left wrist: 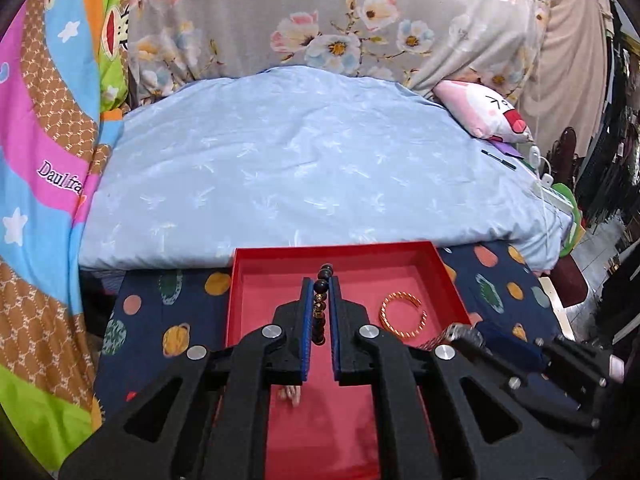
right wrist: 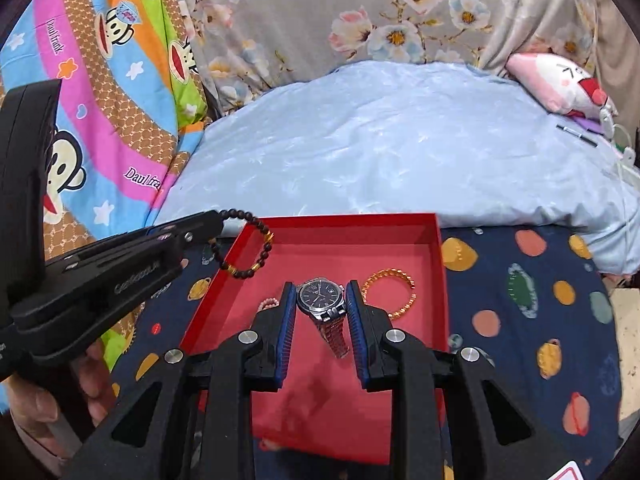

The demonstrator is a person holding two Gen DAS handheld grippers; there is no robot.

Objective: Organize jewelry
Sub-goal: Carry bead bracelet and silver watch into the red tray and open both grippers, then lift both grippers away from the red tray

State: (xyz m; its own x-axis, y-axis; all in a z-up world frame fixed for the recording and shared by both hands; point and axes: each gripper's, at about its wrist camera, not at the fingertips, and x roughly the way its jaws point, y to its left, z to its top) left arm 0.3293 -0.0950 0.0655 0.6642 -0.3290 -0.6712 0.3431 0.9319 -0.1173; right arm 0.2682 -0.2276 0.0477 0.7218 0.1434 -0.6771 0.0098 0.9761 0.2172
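A red tray (left wrist: 448, 276) (right wrist: 224, 280) lies on a dark planet-print cloth. My left gripper (left wrist: 320, 284) is shut on a dark bead bracelet (left wrist: 320, 312) and holds it above the tray; from the right wrist view the bracelet (right wrist: 256, 252) hangs from the left gripper (right wrist: 218, 220) over the tray's left wall. My right gripper (right wrist: 318, 292) is shut on a silver watch (right wrist: 320, 300) with a dark dial, over the tray. A gold bangle (left wrist: 402, 314) (right wrist: 390, 292) lies in the tray at right. A small pink bead piece (right wrist: 269, 303) (left wrist: 290, 394) lies in the tray at left.
The planet-print cloth (right wrist: 540, 320) covers the surface around the tray. Behind it lies a light blue bed (left wrist: 312, 168) with a pink plush pillow (right wrist: 560, 84) at far right. A colourful cartoon blanket (left wrist: 44, 160) hangs at left. A hand (right wrist: 48, 400) holds the left gripper.
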